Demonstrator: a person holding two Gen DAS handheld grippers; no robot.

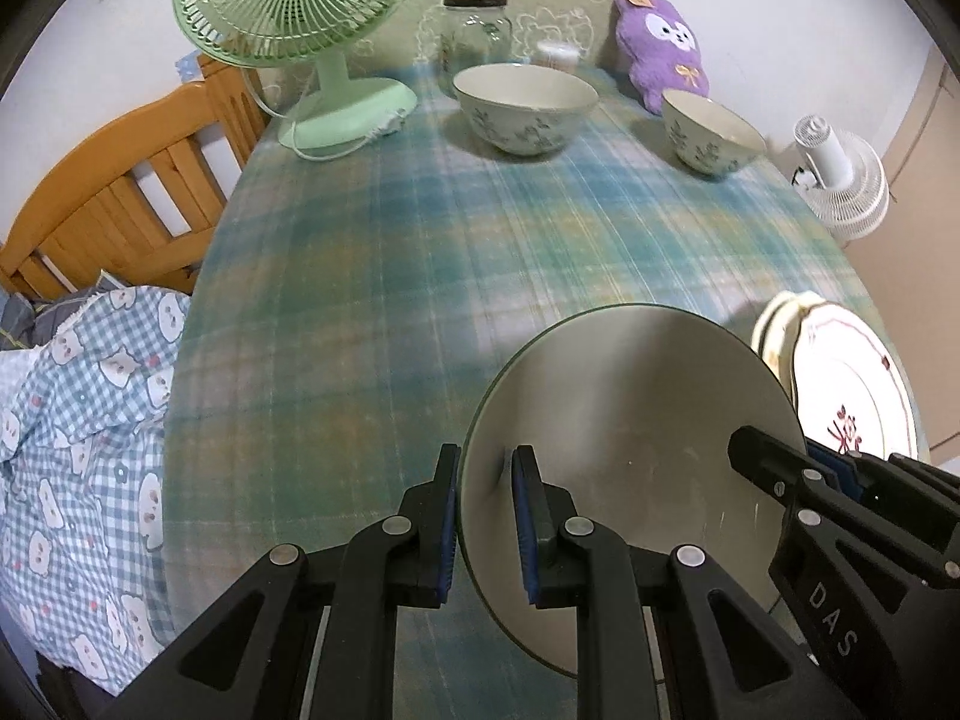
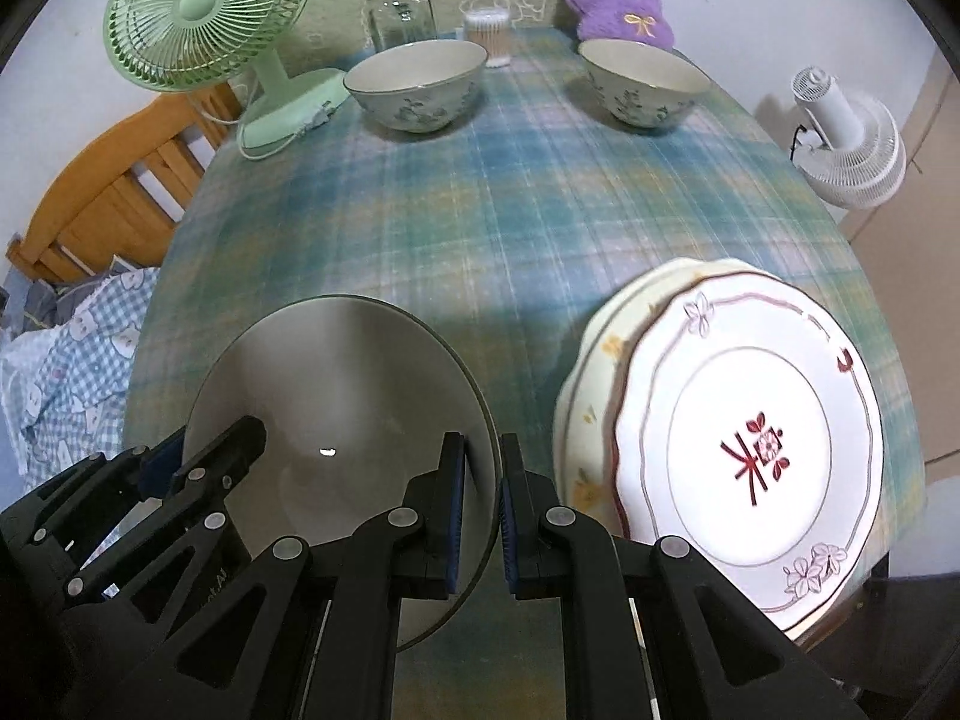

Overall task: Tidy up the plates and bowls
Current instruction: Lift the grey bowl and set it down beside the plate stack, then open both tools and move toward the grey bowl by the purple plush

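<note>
Both grippers, left [image 1: 486, 525] and right [image 2: 481, 516], clamp opposite rims of the grey bowl [image 1: 630, 450], just left of the stacked plates [image 2: 750, 450]. It is being carried; next it likely needs nesting with the far patterned bowls [image 2: 417, 84], well beyond the plates.

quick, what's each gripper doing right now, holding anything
left gripper: closed on the left rim of the large plain bowl.
right gripper: closed on the right rim of the same bowl.
</note>
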